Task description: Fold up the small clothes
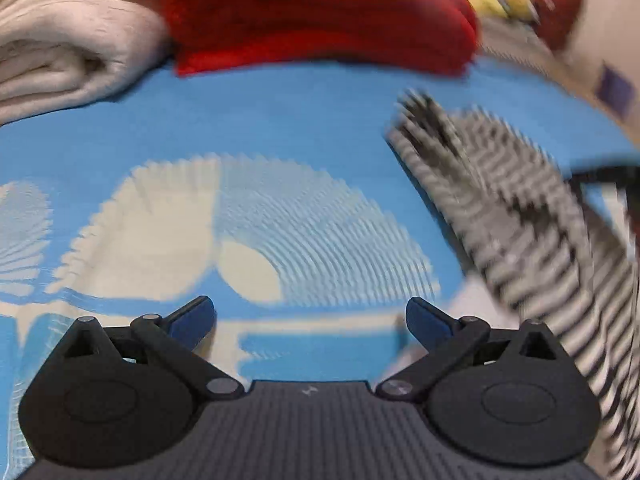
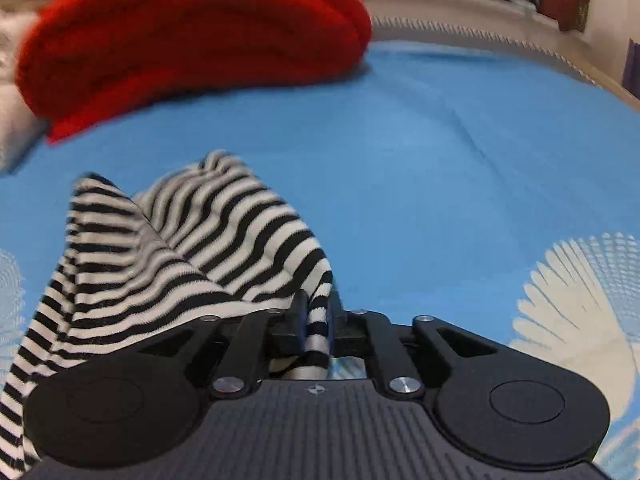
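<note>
A wide blue bedspread point(image 2: 440, 152) with pale fan patterns serves as the folding surface. A folded red blanket point(image 2: 192, 32) and a cream one point(image 1: 60, 40) lie at its far side. The striped garment point(image 2: 180, 248) hangs bunched above it, probably to be spread out. The right tongs point(image 2: 318, 328) are clamped on its edge; the left tongs point(image 1: 310, 316) stand wide apart, empty.

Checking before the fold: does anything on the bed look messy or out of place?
Only the striped garment: it hangs bunched and creased from the right gripper, not lying flat. The red blanket and cream blanket sit folded.
</note>
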